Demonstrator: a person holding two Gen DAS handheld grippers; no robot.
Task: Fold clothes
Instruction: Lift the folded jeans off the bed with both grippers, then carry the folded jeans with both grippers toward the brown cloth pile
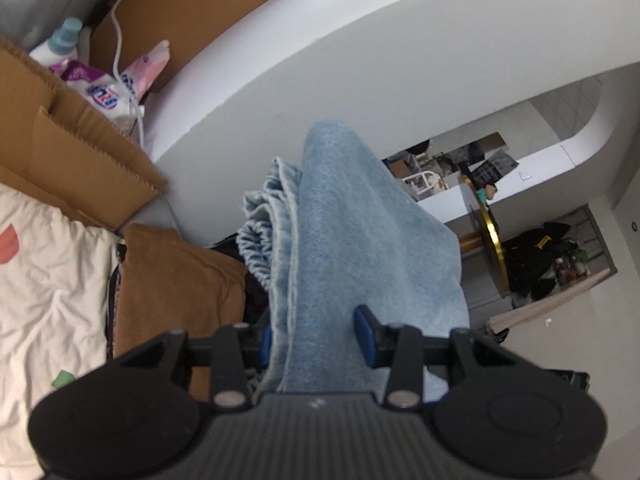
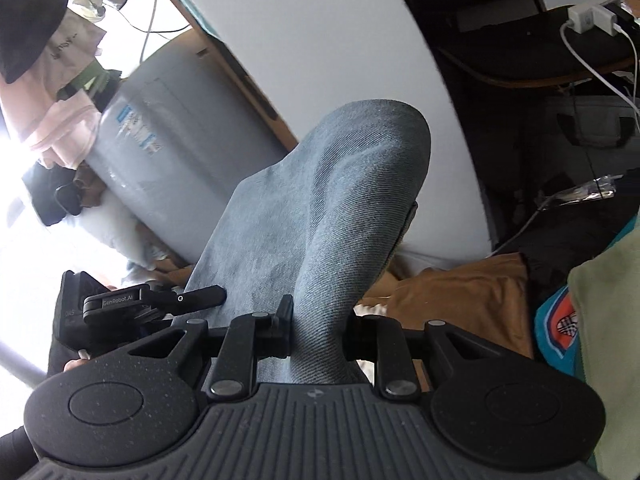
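A pair of light blue jeans (image 1: pixel 360 232) hangs bunched between both grippers. In the left wrist view my left gripper (image 1: pixel 316 340) is shut on a thick fold of the denim, with a blue pad (image 1: pixel 366 336) pressed against each side. A gathered waistband (image 1: pixel 256 240) hangs to the left of the fold. In the right wrist view my right gripper (image 2: pixel 320 328) is shut on another fold of the jeans (image 2: pixel 332 200), which rises in front of the camera. The left gripper's black body (image 2: pixel 120 306) shows at the left, touching the denim's edge.
A cardboard box (image 1: pixel 68 148), a brown garment (image 1: pixel 176 280) and a white quilt (image 1: pixel 44 280) lie below left. A bottle (image 1: pixel 60 42) and packets (image 1: pixel 104 92) sit behind the box. A grey wrapped block (image 2: pixel 168 128), a green cloth (image 2: pixel 608 320) and white cables (image 2: pixel 600 72) surround the right side.
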